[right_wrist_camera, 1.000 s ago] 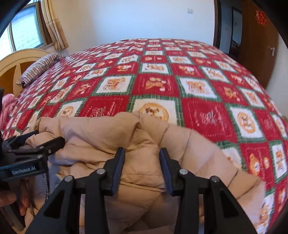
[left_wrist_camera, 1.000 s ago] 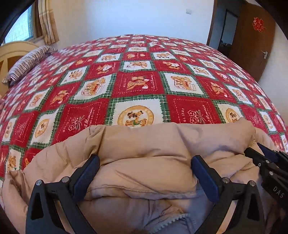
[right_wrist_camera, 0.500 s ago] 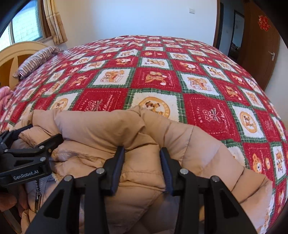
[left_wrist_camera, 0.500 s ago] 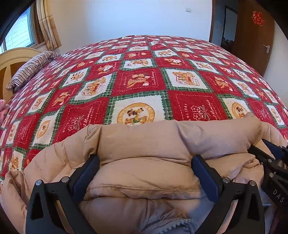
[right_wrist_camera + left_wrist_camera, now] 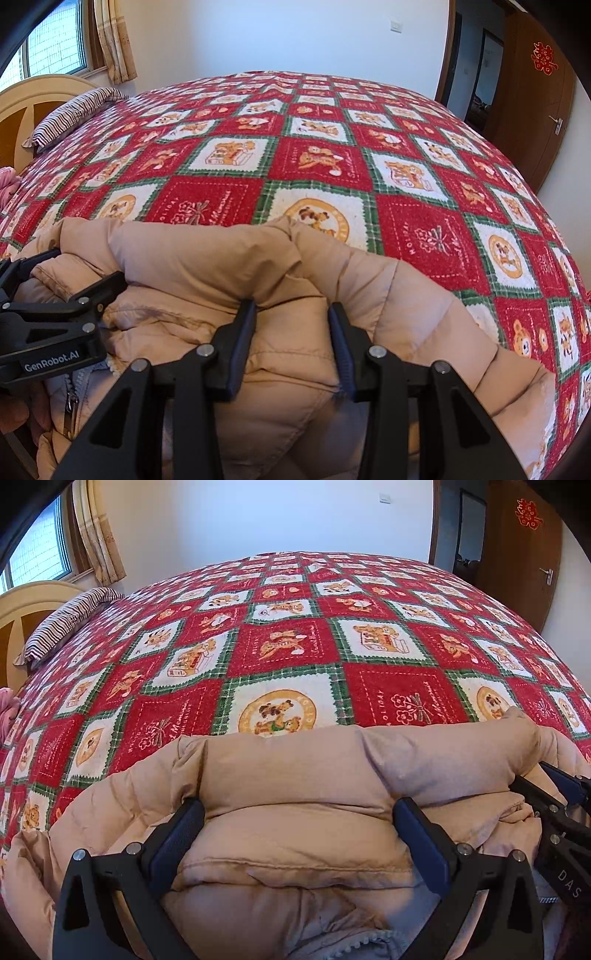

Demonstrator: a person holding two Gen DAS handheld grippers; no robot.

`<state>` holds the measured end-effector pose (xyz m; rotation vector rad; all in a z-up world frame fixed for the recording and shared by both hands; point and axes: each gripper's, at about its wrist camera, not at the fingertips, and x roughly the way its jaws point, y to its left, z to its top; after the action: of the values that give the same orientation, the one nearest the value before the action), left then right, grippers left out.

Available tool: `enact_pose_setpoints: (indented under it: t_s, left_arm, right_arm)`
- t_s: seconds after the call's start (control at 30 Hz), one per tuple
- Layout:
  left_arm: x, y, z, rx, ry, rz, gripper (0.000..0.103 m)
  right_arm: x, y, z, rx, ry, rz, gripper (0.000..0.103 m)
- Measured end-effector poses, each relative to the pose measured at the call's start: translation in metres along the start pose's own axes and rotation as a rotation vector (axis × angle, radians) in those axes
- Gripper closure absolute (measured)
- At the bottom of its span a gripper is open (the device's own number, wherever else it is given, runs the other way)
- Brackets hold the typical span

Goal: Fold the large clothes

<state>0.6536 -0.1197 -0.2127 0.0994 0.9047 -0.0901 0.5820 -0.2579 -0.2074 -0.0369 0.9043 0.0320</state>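
A puffy beige down jacket (image 5: 295, 768) lies bunched at the near edge of the bed, with its grey lining and zipper (image 5: 70, 402) showing underneath. My left gripper (image 5: 297, 808) holds a thick roll of the jacket between widely set fingers. In the right wrist view it (image 5: 86, 264) shows from the side at the left, clamped over the same roll. My right gripper (image 5: 291, 310) is shut on a narrower fold of the jacket (image 5: 207, 258), the fabric bulging over its pads. It also shows at the right edge of the left wrist view (image 5: 532, 775).
The bed is covered by a red, white and green patchwork quilt (image 5: 288, 646) that stretches far ahead. A striped pillow (image 5: 66, 624) and a wooden headboard (image 5: 22, 602) are at the left, with pink cloth (image 5: 7, 709) below them. A brown door (image 5: 524, 554) stands at the right.
Both grippers keep their hold on the jacket. The jacket's far edge has shifted only slightly over the quilt, and the right wrist view has rolled a little.
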Motion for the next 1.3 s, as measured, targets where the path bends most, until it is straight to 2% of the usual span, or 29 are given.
enact_pose_setpoints:
  t_s: [0.17, 0.23, 0.33, 0.37, 0.4, 0.43, 0.5, 0.57, 0.7, 0.77, 0.87, 1.03, 1.3]
  left_arm:
    - [0.000, -0.001, 0.000, 0.002, -0.004, 0.007, 0.001]
    - [-0.001, -0.005, 0.000, 0.017, -0.007, 0.031, 0.001]
    - [-0.004, -0.004, 0.008, 0.025, 0.024, 0.027, 0.001]
    - [-0.013, -0.001, 0.014, 0.024, 0.032, 0.035, 0.001]
    - [-0.027, 0.002, 0.019, 0.026, 0.004, 0.035, 0.001]
    - [-0.042, 0.005, 0.021, 0.030, -0.037, 0.021, 0.001]
    - [-0.076, 0.014, 0.021, 0.052, -0.104, 0.007, 0.001]
    - [-0.101, 0.024, 0.011, 0.066, -0.117, -0.016, 0.001]
    - [-0.139, 0.047, -0.035, 0.069, -0.112, -0.041, 0.001]
    - [-0.155, 0.062, -0.074, 0.070, -0.086, -0.056, 0.001]
    - [-0.171, 0.077, -0.131, 0.075, -0.044, -0.053, 0.001]
    - [-0.203, 0.112, -0.214, 0.070, -0.033, 0.010, 0.001]
    - [-0.250, 0.146, -0.303, 0.034, -0.036, 0.057, 0.001]
  right_arm:
    - [0.001, 0.004, 0.001, -0.013, 0.005, -0.019, 0.059]
    - [0.002, 0.004, 0.002, -0.015, 0.007, -0.020, 0.059]
    - [-0.004, 0.006, 0.004, -0.035, 0.010, -0.032, 0.056]
    - [-0.008, 0.005, 0.005, -0.050, 0.013, -0.041, 0.052]
    - [-0.020, 0.002, 0.007, -0.054, 0.004, -0.062, 0.041]
    - [-0.038, -0.006, 0.007, -0.026, -0.035, -0.052, 0.031]
    - [-0.066, -0.019, 0.001, 0.018, -0.088, -0.005, 0.020]
    - [-0.084, -0.031, -0.010, 0.032, -0.068, 0.013, 0.020]
    - [-0.112, -0.048, -0.053, 0.041, -0.017, 0.014, 0.020]
    - [-0.121, -0.050, -0.074, 0.045, 0.015, 0.010, 0.020]
    - [-0.145, -0.055, -0.123, 0.047, 0.046, 0.006, 0.019]
    - [-0.175, -0.062, -0.189, 0.044, 0.110, 0.017, 0.020]
    - [-0.226, -0.068, -0.260, 0.107, 0.078, 0.008, 0.019]
